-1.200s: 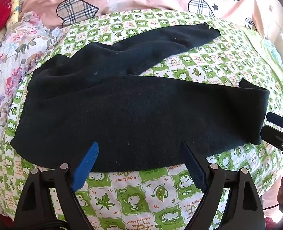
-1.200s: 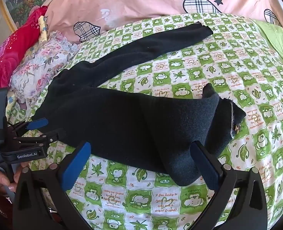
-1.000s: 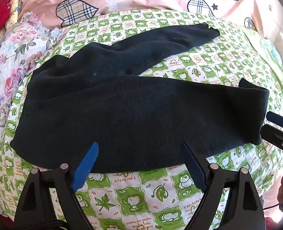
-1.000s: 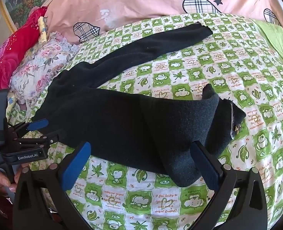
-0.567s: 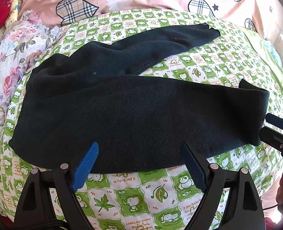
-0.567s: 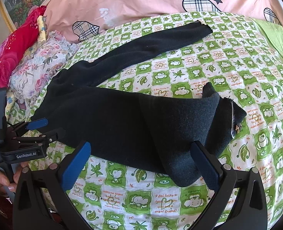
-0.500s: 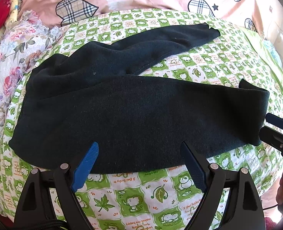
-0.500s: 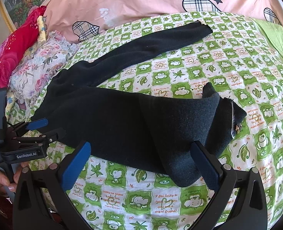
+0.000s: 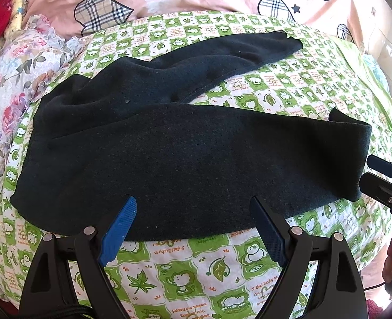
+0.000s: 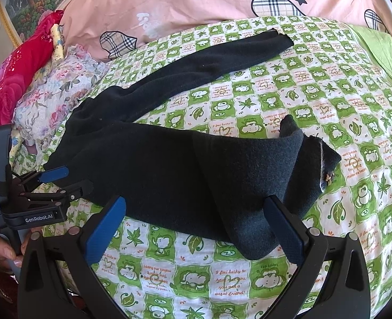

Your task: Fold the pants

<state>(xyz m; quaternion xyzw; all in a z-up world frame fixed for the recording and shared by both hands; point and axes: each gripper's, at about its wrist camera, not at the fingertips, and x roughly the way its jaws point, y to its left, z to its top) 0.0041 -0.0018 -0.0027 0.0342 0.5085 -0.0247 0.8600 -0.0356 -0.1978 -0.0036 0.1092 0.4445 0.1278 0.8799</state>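
Observation:
Black pants (image 9: pixel 185 156) lie on the green checked bedsheet (image 9: pixel 196 265). The near leg is doubled back on itself, with its fold (image 10: pixel 262 180) at the right end; the far leg (image 10: pixel 217 61) stretches away toward the pink pillow. My left gripper (image 9: pixel 193 204) hovers open at the pants' near edge, nothing between its blue fingers. My right gripper (image 10: pixel 193 202) is open too, just short of the folded end. Each gripper shows in the other's view: the right one (image 9: pixel 382 178) at the fold, the left one (image 10: pixel 55 180) near the waist end.
A pink pillow (image 10: pixel 196 2) with plaid hearts lies along the head of the bed. Floral bedding (image 10: pixel 52 90) and red fabric (image 10: pixel 9 79) pile up at the left. A hand (image 10: pixel 7 250) holds the left gripper's handle. A light green sheet (image 10: pixel 382 47) covers the far right.
Almost nothing differs; the pants lie the same and both grippers stay open, with only a slight drift of the left wrist view.

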